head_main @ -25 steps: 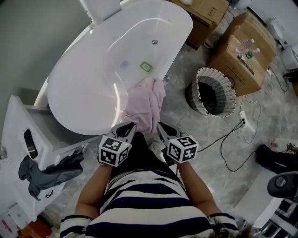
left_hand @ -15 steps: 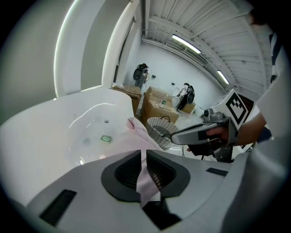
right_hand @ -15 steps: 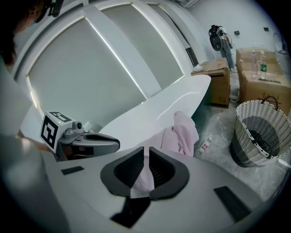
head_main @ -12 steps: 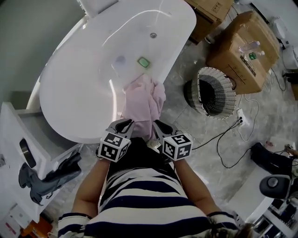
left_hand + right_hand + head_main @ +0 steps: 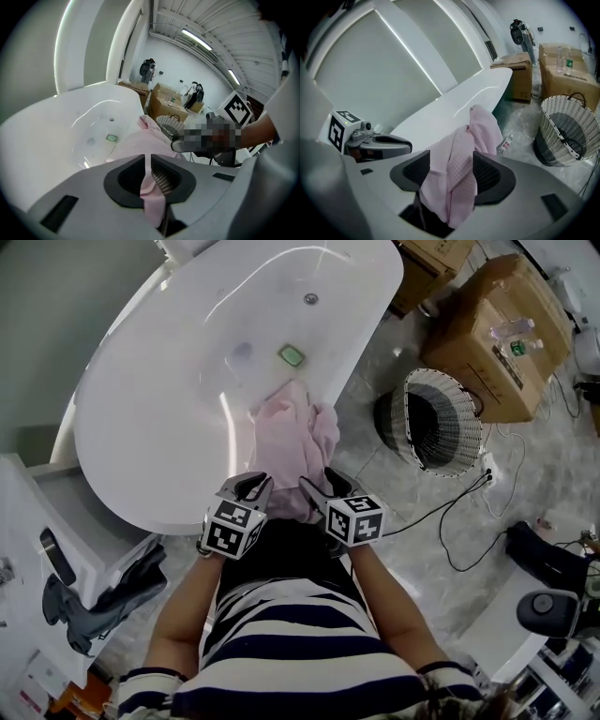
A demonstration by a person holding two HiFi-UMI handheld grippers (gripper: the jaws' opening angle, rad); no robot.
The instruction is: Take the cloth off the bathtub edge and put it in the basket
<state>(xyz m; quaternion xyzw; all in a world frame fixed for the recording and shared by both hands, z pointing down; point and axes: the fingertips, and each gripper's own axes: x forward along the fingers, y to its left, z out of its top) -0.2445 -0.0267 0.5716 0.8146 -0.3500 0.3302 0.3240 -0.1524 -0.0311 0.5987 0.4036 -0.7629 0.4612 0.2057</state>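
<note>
Left gripper (image 5: 147,161): jaws closed on a thin fold of the pink cloth (image 5: 292,437), which passes between the pads. Right gripper (image 5: 451,171): jaws wide apart, having just been opening; a thicker bunch of the same cloth lies between them, not clamped. The two grippers sit side by side at the cloth's near end. The cloth drapes over the edge of the white bathtub (image 5: 178,381). The wicker basket (image 5: 441,432) stands on the floor to the right of the tub, apart from the cloth.

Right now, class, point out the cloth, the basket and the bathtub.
cloth (image 5: 292,451), head view, middle of its pink folds.
basket (image 5: 450,423), head view, inner woven wall.
bathtub (image 5: 159,418), head view, bare white inside.
</note>
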